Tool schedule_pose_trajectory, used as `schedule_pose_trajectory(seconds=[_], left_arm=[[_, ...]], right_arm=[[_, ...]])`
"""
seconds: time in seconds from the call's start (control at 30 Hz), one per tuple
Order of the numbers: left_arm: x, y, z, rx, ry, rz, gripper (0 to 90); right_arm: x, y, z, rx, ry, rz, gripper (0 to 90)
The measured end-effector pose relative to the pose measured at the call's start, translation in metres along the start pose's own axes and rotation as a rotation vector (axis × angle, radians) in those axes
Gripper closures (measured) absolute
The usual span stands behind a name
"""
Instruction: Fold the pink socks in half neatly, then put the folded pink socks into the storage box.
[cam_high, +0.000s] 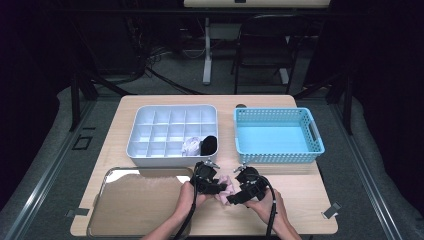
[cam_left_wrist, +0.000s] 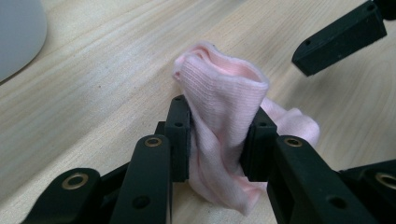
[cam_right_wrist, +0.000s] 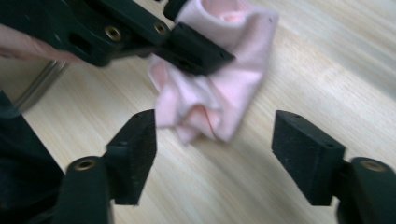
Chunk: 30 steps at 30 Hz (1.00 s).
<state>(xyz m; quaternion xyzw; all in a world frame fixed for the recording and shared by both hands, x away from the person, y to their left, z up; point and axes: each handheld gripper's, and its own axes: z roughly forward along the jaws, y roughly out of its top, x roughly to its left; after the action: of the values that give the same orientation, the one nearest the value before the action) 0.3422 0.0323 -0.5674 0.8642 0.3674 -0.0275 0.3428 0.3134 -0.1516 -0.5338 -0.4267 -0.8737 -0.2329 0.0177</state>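
Observation:
A pink sock (cam_left_wrist: 223, 107) lies bunched on the wooden table (cam_high: 300, 200) near its front edge, between my two grippers (cam_high: 227, 186). My left gripper (cam_left_wrist: 218, 140) is shut on the sock's middle, both pads pressing into the fabric, and the cuff stands up above them. In the right gripper view the sock (cam_right_wrist: 219, 88) hangs below the left gripper's jaw. My right gripper (cam_right_wrist: 215, 147) stands open just in front of the sock's loose end, its pads apart from the cloth. In the high view the left gripper (cam_high: 212, 181) and the right gripper (cam_high: 240, 192) face each other.
A white divided tray (cam_high: 172, 131) stands behind the grippers, with a pale rolled item (cam_high: 190, 146) and a black one (cam_high: 209, 144) in its front cells. A blue basket (cam_high: 277, 135) stands at the back right. A shiny metal tray (cam_high: 135, 200) lies at the front left.

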Motion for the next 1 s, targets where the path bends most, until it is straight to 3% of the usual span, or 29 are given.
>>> schedule_pose_trajectory(seconds=[0.2,0.43,0.47,0.53,0.67,1.0], left_arm=[[0.003,0.000,0.000,-0.012,-0.022,-0.016,70.2],[0.003,0.001,-0.002,-0.024,-0.035,-0.014,70.5],[0.003,0.001,-0.003,-0.027,-0.038,-0.014,70.4],[0.002,0.001,-0.003,-0.028,-0.038,-0.010,70.5],[0.001,0.002,-0.005,-0.036,-0.048,-0.007,70.6],[-0.001,0.003,-0.014,-0.056,-0.055,0.008,70.6]], right_arm=[[-0.015,-0.002,-0.011,-0.014,0.009,0.033,17.0],[-0.034,-0.007,-0.022,-0.047,-0.003,0.079,13.6],[-0.038,-0.007,-0.024,-0.035,-0.011,0.068,13.2],[-0.039,-0.008,-0.025,-0.056,-0.017,0.086,12.1],[-0.044,-0.008,-0.028,-0.027,-0.027,0.076,10.3],[-0.055,-0.010,-0.029,-0.020,-0.045,0.104,8.8]])
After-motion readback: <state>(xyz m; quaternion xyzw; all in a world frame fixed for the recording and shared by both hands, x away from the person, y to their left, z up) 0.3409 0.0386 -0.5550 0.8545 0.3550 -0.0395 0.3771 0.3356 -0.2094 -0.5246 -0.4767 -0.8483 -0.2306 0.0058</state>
